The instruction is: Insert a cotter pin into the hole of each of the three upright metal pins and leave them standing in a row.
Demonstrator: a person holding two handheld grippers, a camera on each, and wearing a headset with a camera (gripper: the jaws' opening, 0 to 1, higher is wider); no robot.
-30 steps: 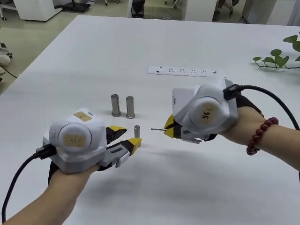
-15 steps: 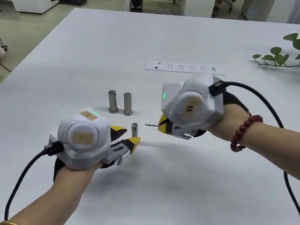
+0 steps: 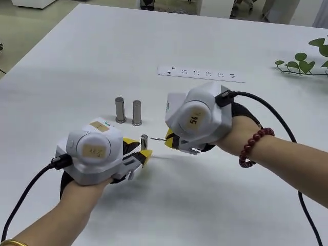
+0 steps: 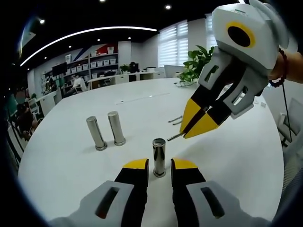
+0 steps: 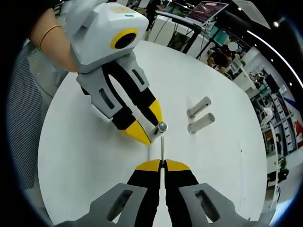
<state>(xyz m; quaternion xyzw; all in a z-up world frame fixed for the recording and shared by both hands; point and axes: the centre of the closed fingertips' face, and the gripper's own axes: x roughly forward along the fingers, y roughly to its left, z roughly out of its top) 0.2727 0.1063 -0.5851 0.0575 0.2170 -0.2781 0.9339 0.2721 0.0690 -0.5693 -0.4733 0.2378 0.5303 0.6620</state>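
Three steel pins stand on the white table. Two pins (image 3: 120, 110) (image 3: 137, 113) stand side by side at the back. The third pin (image 3: 144, 142) (image 4: 159, 156) stands between the jaws of my left gripper (image 3: 138, 149) (image 4: 160, 165), which is open, with a thin gap on each side. My right gripper (image 3: 169, 139) (image 5: 162, 164) is shut on a thin cotter pin (image 3: 158, 138) (image 5: 162, 147) held level. Its free end reaches the top of the third pin (image 5: 162, 126). In the left gripper view the right gripper (image 4: 194, 125) comes in from the right.
A white power strip (image 3: 200, 73) lies farther back on the table, and a green plant (image 3: 302, 64) is at the right edge. Small loose metal pieces (image 4: 175, 120) lie behind the right gripper. Cables trail from both grippers.
My right gripper has carried the cotter pin leftward, so its tip now meets the top of the front pin. My left gripper stays around that pin.
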